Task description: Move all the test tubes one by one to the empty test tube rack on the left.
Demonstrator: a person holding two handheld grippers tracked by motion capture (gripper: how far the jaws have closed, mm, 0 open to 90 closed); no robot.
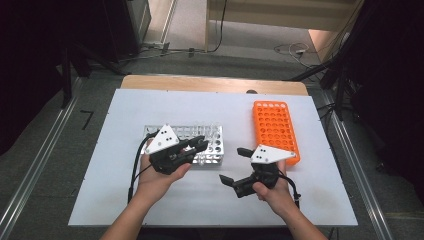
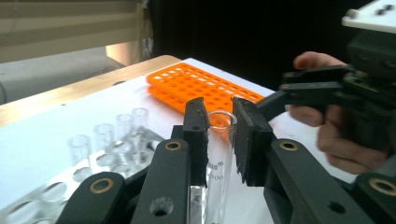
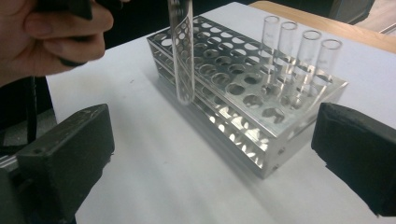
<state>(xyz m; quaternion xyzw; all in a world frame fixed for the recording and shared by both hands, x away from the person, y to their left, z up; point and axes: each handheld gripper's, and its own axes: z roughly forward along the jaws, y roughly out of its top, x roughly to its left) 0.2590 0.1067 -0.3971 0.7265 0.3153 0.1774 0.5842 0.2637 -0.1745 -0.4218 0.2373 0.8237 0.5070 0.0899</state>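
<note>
My left gripper [image 2: 219, 116] is shut on a clear glass test tube [image 2: 218, 154], its pads clamped just below the rim. In the right gripper view that tube [image 3: 182, 56] hangs upright in the air, its rounded bottom just in front of the near edge of the aluminium rack [image 3: 243, 93]. Several more tubes [image 3: 299, 51] stand in the rack's far row. My right gripper [image 1: 236, 166] is open wide, its pads [image 3: 70, 154] with nothing between them, low over the white board to the right of the rack [image 1: 215, 145]. The left gripper [image 1: 200, 145] hovers over the rack's front.
An orange rack [image 1: 274, 125] with no tubes in it lies at the right of the white board [image 1: 150, 200], just beyond my right hand. The wooden table edge [image 1: 210, 84] runs behind the board. Cables trail from both grippers towards the person.
</note>
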